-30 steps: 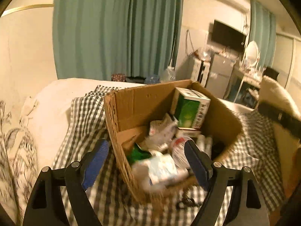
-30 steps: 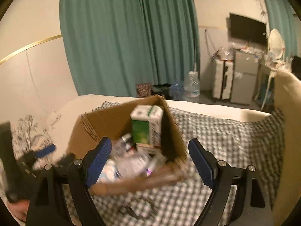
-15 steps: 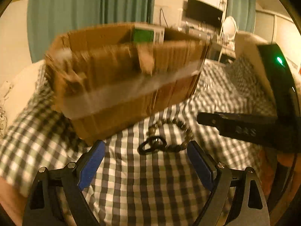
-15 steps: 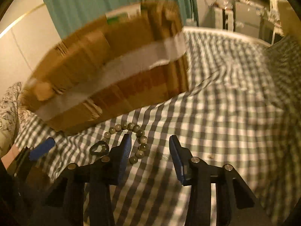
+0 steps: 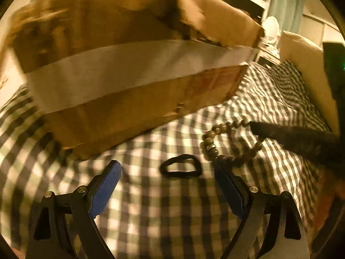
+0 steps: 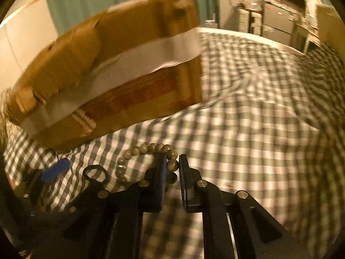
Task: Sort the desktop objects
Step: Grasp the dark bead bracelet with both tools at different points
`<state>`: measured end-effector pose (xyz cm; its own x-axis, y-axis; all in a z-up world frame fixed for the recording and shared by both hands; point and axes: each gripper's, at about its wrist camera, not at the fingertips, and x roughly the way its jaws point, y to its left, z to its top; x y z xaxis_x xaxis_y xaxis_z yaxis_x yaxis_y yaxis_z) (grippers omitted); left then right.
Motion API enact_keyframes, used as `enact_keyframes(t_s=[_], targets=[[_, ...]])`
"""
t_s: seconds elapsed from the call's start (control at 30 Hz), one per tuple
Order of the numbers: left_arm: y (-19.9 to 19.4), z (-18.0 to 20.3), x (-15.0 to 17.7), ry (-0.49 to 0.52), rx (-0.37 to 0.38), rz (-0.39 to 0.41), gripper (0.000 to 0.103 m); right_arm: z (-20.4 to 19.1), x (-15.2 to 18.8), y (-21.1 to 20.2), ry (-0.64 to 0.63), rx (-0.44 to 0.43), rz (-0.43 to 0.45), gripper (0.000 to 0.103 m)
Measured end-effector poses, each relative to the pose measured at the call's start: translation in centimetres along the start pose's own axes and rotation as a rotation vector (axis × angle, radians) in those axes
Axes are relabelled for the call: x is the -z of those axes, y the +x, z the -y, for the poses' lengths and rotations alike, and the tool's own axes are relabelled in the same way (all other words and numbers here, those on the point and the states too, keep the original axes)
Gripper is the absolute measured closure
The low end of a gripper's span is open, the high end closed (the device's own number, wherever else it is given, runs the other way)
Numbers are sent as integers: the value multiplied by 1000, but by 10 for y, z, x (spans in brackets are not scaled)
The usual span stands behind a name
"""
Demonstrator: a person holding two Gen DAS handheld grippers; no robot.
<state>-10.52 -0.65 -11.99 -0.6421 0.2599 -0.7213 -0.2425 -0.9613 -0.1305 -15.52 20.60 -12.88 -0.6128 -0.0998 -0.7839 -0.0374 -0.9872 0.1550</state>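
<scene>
Cardboard box (image 5: 129, 69) stands on checked cloth (image 5: 172, 215), upper left; left gripper (image 5: 167, 178) low over cloth, fingers wide apart either side of black hair tie (image 5: 180, 168); bead bracelet (image 6: 148, 161) lies just right of tie; right gripper (image 6: 172, 170) nearly closed, pinching a bracelet bead.

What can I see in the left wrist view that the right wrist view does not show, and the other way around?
Only the left wrist view shows the left claw open, its blue pads on either side of the black hair tie. Only the right wrist view shows the right claw closed on the bead bracelet, plus the teal curtain. Both show the taped cardboard box, hair tie, bracelet and checkered cloth.
</scene>
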Motion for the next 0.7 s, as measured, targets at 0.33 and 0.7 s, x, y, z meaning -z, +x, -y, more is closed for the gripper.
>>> enact_keyframes(t_s=[0.33,0.7], targets=[[9,-3,1,-3,79,-17,82,26,-8,-20,80,11,31,92],[-11,4,7,19,93,-32,88,7,11,-42,37,12,52,92]])
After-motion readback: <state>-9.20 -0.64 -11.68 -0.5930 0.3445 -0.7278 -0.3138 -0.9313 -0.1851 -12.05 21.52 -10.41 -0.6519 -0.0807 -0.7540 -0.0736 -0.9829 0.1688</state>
